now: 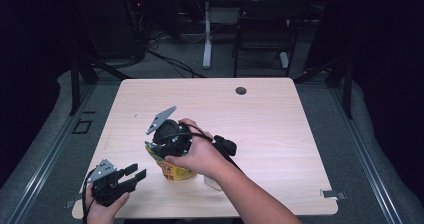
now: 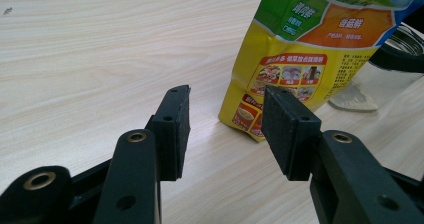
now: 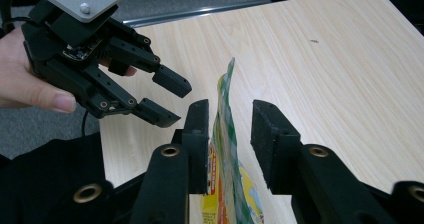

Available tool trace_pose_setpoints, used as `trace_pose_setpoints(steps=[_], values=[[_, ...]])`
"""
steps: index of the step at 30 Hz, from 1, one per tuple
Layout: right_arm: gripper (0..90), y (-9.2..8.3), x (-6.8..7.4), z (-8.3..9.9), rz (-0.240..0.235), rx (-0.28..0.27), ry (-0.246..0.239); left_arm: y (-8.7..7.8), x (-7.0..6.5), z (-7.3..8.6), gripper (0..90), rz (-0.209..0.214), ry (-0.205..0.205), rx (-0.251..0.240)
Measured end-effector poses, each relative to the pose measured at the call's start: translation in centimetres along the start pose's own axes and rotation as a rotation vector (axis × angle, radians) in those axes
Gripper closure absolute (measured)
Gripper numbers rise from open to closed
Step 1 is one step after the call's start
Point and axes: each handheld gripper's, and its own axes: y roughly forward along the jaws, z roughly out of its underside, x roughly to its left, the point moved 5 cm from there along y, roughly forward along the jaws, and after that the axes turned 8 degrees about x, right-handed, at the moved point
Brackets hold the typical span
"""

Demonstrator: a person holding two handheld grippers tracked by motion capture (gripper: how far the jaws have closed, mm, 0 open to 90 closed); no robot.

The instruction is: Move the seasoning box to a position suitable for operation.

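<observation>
Upright on the table (image 1: 280, 114), a yellow-and-green pouch (image 2: 300, 59) printed with Chinese characters and food photos is straddled at its top edge by the right gripper (image 3: 229, 119), jaws apart. Just beside the pouch, the left gripper (image 2: 225, 129) is held with jaws apart and nothing between them.

The pale wooden tabletop (image 1: 260, 109) lies bare across the upper half and right side of the high view, while the upright yellow and green printed food pouch (image 1: 172, 169) and a clear glass jar (image 1: 212, 181) beside it block the lower middle, near the front edge.
</observation>
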Motion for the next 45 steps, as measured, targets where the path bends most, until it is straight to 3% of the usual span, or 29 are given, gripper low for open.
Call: trace_pose_setpoints(steps=[8, 12, 17, 22, 31, 37, 45], values=[[77.3, 1.3, 0.4, -0.5, 0.014, 0.068, -0.046, 0.1, -0.1, 0.0, 54.7, -0.004, 0.009, -0.003], [80.9, 1.7, 0.6, -0.7, 0.012, 0.075, -0.052, 0.1, -0.1, 0.0, 54.7, -0.004, 0.013, -0.005], [87.0, 2.1, 0.4, -0.6, 0.021, 0.119, -0.063, 0.1, -0.1, 0.0, 54.7, -0.002, 0.013, -0.003], [89.8, 2.0, 0.3, -0.5, 0.001, 0.12, -0.07, 0.2, -0.1, 0.0, 54.6, -0.004, 0.013, 0.0], [90.0, 1.6, 0.6, -0.3, -0.005, 0.129, -0.127, 0.3, -0.1, 0.0, 54.2, -0.005, 0.014, 0.0], [90.0, 0.6, 0.1, 0.3, 0.019, 0.098, -0.133, 0.3, 0.0, 0.1, 54.3, -0.008, 0.015, 0.013], [90.0, -1.6, 0.3, 0.7, -0.025, 0.027, -0.11, 0.6, -0.2, 0.1, 54.3, 0.009, 0.026, 0.009]])
